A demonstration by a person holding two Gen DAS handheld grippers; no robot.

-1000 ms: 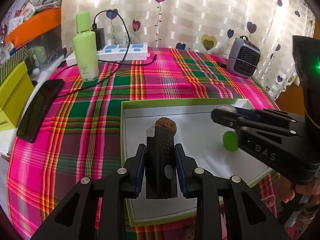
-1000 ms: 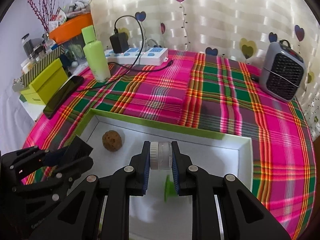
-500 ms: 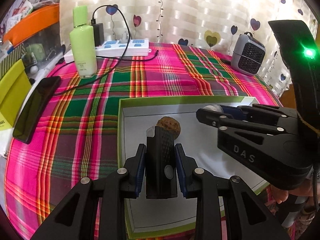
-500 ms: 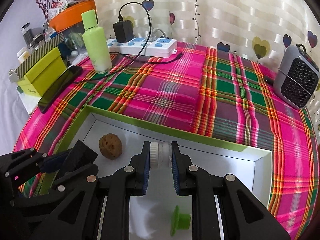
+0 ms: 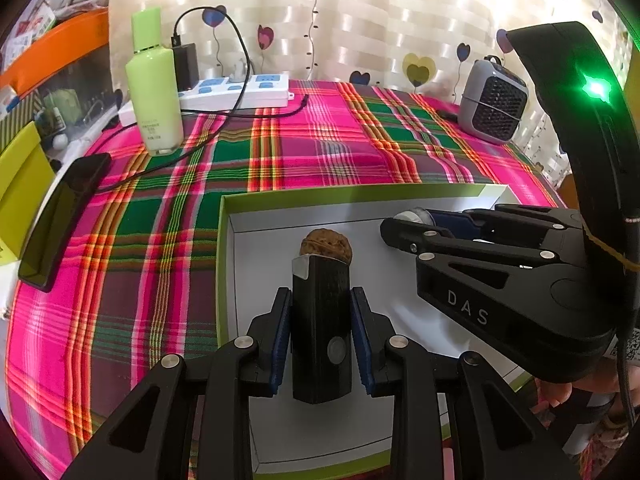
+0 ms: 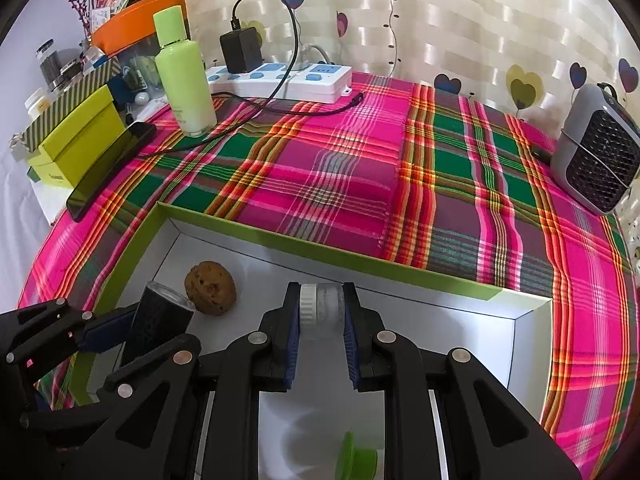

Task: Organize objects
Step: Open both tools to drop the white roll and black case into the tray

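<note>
Left hand-held gripper (image 5: 321,334) clamps a black torch (image 5: 321,312), right hand-held gripper (image 6: 322,330) a clear jar (image 6: 323,312), both over the tray (image 6: 532,332) near its walnut (image 6: 211,288), ready for sorting.

"DAS" in pale capitals on side of the right gripper (image 5: 404,222) body — only legible text. Green bottle (image 5: 154,84) carries small print, yellow-green box (image 6: 76,140) a small word — both too tiny to read.

Green bottle (image 6: 182,72), power strip (image 6: 280,80), phone (image 6: 112,168), heater (image 6: 596,156) on plaid cloth (image 6: 360,184).
</note>
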